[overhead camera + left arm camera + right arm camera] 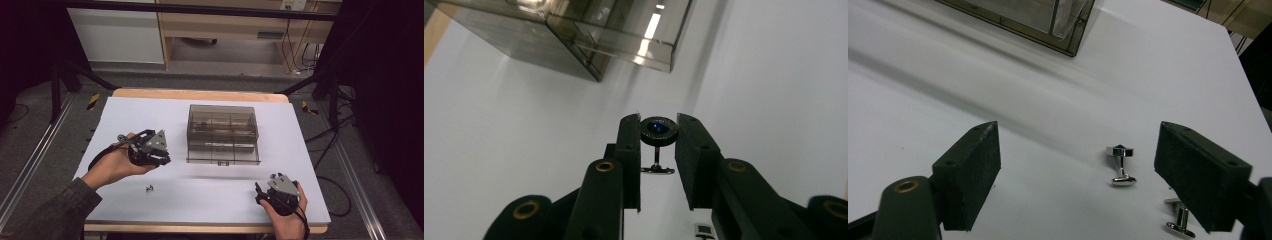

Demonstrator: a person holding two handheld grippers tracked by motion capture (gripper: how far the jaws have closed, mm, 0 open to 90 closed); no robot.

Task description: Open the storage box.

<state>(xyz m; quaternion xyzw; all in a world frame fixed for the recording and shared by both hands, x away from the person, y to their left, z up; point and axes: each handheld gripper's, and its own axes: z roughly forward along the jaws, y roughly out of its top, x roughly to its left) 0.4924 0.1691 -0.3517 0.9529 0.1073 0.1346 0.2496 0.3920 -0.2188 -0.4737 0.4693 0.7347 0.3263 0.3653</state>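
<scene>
A round black cufflink with a blue centre (659, 131) is pinched between the jaws of my left gripper (659, 134), its post and toggle hanging below. In the high view the left gripper (150, 148) is held above the white table, left of a smoky clear compartment box (222, 132). My right gripper (1078, 150) stands wide open and low over the table with nothing between its jaws. Two silver cufflinks lie ahead of it, one (1120, 165) between the jaws' lines and one (1180, 222) by the right jaw. The right gripper (280, 192) rests near the table's front right.
A white sheet (200, 200) covers the wooden table. Small cufflinks (149, 188) lie near the front left of centre. The box's corner (589, 45) is ahead of the left gripper, and its edge (1048, 22) is far ahead of the right. Metal frame legs and cables surround the table.
</scene>
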